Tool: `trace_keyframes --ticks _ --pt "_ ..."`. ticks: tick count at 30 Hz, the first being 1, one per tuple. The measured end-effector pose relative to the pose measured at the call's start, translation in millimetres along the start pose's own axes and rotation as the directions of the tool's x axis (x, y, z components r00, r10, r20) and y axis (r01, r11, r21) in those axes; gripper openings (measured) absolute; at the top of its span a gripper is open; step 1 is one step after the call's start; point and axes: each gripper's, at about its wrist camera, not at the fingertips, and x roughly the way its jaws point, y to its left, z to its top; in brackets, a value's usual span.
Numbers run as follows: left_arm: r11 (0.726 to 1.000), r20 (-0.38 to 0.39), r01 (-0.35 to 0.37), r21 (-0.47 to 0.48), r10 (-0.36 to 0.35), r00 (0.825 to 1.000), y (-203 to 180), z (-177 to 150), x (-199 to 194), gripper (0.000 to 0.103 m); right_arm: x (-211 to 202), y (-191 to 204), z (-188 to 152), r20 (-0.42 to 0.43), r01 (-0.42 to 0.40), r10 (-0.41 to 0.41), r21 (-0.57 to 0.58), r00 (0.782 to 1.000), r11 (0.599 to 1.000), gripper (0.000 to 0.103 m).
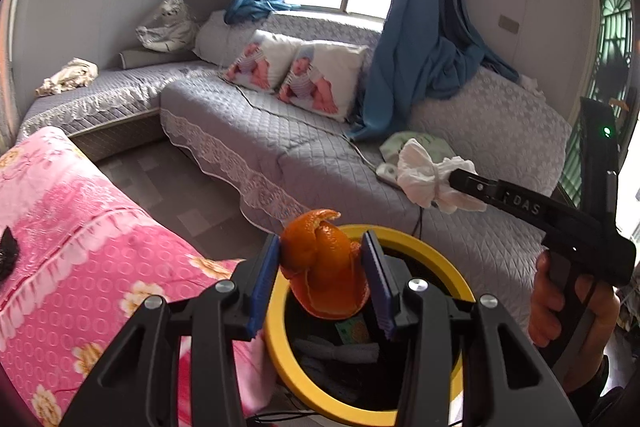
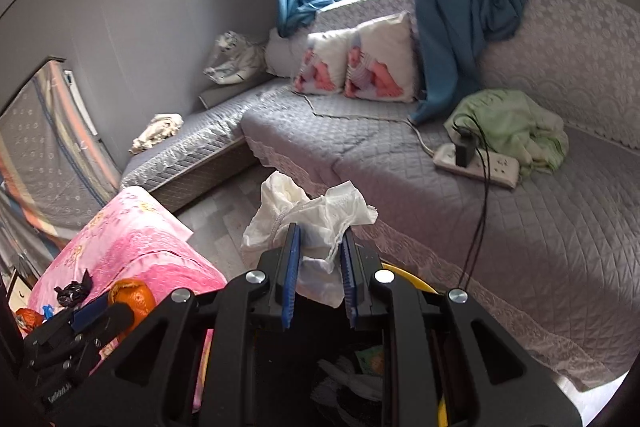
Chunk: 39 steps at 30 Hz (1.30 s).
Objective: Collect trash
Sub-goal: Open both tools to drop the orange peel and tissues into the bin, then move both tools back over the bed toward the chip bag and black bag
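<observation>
The orange peel (image 1: pixel 324 267) is a light, curled shell, springy rather than stiff and a little waxy, so a gentle squeeze across its widest bulge suits it best; pinch harder and it would fold or tear. The left gripper (image 1: pixel 320 279) has it exactly so: its 2 blue pads (image 1: pixel 264 283) press on either flank of the peel, the curled tip poking up beyond the fingertips, and the load hangs directly over the mouth of the yellow-rimmed trash bin (image 1: pixel 404 233), where some litter already lies in the dark interior. The crumpled white tissue (image 2: pixel 308 223) is lighter and fully soft, with no shape to rely on; only a pinch through its bunched middle will keep it. The right gripper (image 2: pixel 320 267) is nearly closed on that bunched part, loose folds spilling forward and to both sides past the fingertips. It sits just above the bin's far edge, beside the grey quilted sofa (image 2: pixel 520 247). Judging by this, both pieces look ready to drop, and neither should bounce or roll
</observation>
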Motion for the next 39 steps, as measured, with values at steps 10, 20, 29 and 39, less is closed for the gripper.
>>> trace_keyframes --ticks 10,20,29,39 --pt "0.997 -0.084 0.061 -0.051 -0.065 0.994 -1 -9 20 0.047 21 -24 -10 -0.074 0.039 -0.035 0.054 0.997 0.998 0.029" --pt "0.995 -0.014 -0.029 -0.094 0.027 1.0 20 2 -5 0.058 18 -30 -7 -0.057 0.035 -0.03 0.095 0.998 0.995 0.04" --pt "0.972 0.113 -0.192 -0.135 0.208 0.972 61 19 -65 0.058 9 14 2 -0.009 -0.082 0.083 0.031 0.997 0.996 0.041" --pt "0.893 0.218 -0.391 -0.224 0.437 0.873 123 23 -158 0.07 7 108 12 0.016 -0.255 0.257 -0.091 0.966 0.963 0.05"
